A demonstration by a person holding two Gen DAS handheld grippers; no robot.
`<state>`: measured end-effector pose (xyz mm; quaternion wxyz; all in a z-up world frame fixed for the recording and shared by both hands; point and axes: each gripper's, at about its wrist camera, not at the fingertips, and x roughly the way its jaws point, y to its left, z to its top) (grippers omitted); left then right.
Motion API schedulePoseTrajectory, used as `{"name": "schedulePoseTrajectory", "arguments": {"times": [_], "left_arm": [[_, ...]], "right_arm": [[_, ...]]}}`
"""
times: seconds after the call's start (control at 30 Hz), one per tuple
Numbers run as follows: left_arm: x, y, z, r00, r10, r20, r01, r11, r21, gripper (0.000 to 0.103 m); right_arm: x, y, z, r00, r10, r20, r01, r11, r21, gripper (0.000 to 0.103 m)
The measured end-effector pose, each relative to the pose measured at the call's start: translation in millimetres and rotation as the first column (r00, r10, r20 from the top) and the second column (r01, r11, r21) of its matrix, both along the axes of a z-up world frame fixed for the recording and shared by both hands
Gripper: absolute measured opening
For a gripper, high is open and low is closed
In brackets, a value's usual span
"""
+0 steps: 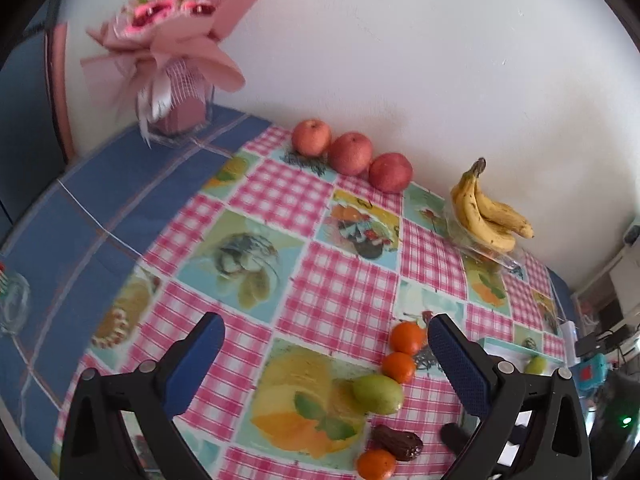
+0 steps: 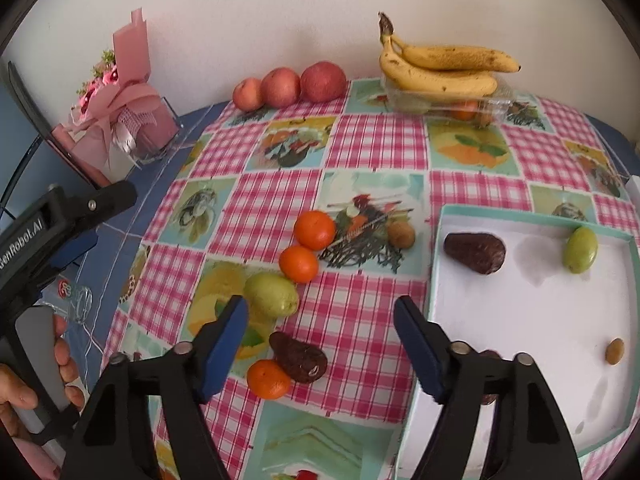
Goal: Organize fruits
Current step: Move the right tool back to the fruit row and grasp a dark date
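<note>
Fruit [image 2: 298, 358] between open tool [image 2: 320, 324] tips

Both grippers [image 2: 320, 320] have black frames, blue textured jaws, silver pivot screws; the left gripper [image 2: 60, 216] bears white lettering

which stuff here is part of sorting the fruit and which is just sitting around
Part of the job: white tray, oranges, green fruit, dark brown fruit, apples, bananas, right gripper, left gripper.

Just lying about: bouquet, glass, patterned tablecloth.
</note>
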<state>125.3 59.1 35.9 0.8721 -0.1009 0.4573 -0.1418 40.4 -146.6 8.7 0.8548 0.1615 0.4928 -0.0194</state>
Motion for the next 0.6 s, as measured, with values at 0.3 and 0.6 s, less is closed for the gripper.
{"name": "schedulePoseTrajectory", "arguments": {"times": [0.3, 0.6], "left_arm": [[7, -26, -57, 0.979, -0.057, -0.197, 0.078, 0.992, 0.103, 0.098], [8, -24, -81, 0.964, -0.033, -0.264, 0.061, 0.994, 0.095, 0.093]], "right_arm": [[2, 6, -47, 0.990, 0.005, -0.141, 0.008, 0.996, 0.093, 0.064], [5, 11, -72, 0.980, 0.014, -0.196, 0.019, 0.986, 0.165, 0.053]]}}
